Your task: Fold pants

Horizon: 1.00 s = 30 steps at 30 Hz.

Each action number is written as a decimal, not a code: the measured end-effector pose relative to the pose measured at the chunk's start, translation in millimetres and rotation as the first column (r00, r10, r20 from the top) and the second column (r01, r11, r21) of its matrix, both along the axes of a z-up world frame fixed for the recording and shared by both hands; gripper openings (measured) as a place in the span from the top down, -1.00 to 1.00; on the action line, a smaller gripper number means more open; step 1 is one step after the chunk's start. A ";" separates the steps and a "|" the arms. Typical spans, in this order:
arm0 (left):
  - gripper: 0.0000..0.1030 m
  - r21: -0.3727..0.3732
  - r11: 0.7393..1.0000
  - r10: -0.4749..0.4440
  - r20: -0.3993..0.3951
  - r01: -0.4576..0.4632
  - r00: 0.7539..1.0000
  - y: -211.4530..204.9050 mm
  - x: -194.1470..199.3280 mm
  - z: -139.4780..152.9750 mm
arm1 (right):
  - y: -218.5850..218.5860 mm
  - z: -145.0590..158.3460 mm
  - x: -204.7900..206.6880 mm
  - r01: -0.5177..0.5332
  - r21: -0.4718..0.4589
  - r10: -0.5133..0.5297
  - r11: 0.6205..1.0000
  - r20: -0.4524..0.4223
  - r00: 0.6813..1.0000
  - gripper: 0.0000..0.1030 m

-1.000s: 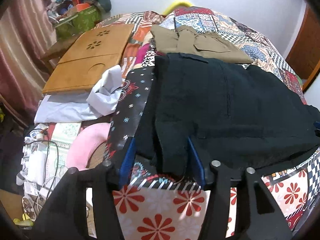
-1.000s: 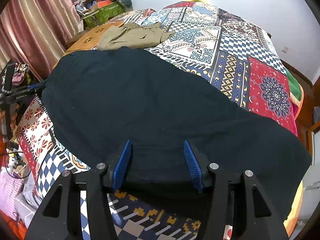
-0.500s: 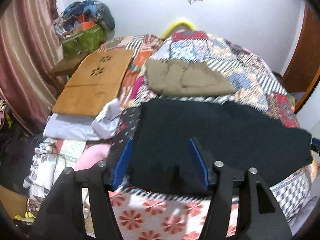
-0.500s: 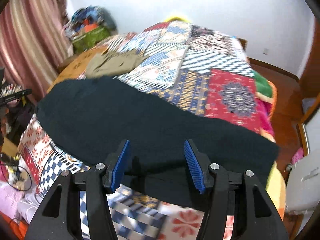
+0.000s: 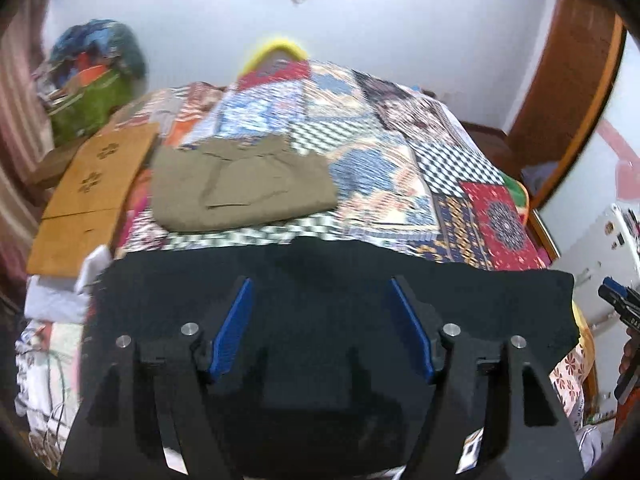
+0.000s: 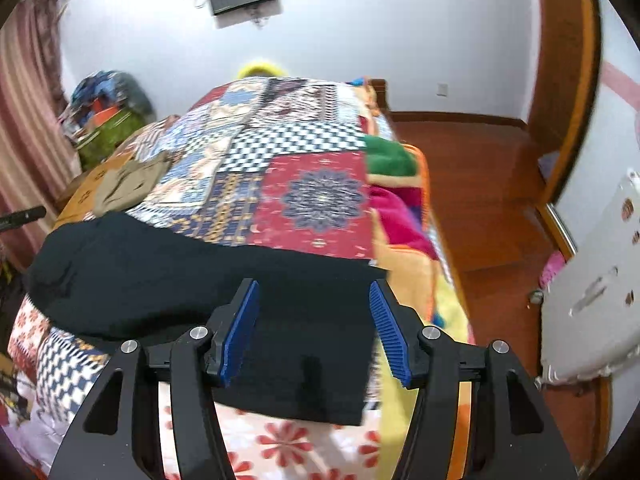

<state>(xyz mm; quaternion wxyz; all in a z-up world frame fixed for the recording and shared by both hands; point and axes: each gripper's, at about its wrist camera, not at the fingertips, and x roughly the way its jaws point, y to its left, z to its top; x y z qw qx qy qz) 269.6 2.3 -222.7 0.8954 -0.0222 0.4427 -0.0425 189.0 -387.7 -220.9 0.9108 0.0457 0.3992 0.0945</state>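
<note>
Black pants [image 5: 328, 292] near edge hidden behind tongs.

Quilted bed [image 5: 400, 184]: black pants [image 5: 320, 280], khaki garment [image 5: 240, 188]

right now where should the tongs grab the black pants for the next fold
Take the black pants at the two ends of their near edge, coming from the near side of the bed. They lie as a long flat band across it, the near edge draping over the side. Left tongs and right tongs stand open above it.
</note>
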 end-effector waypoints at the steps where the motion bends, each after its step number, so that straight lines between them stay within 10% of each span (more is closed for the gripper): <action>1: -0.33 0.002 1.000 -0.016 -0.011 0.016 1.000 -11.0 6.3 -5.8 | -5.4 -3.2 2.6 0.011 0.007 -0.011 1.000 -0.006 1.000 -0.04; 15: -0.33 0.009 0.978 -0.203 -0.202 0.210 0.958 -114.8 77.2 -83.6 | -32.6 -64.3 53.3 0.072 0.107 -0.061 0.992 -0.100 0.993 -0.04; 22: -0.33 0.022 0.971 -0.223 -0.260 0.236 0.940 -129.5 81.7 -110.8 | -40.1 -78.7 53.1 0.070 0.219 -0.047 0.973 -0.109 0.993 0.63; 30: -0.33 0.032 0.975 -0.203 -0.258 0.219 0.944 -127.4 76.2 -116.5 | -33.0 -50.3 48.6 0.035 0.168 -0.042 0.985 0.037 0.998 0.84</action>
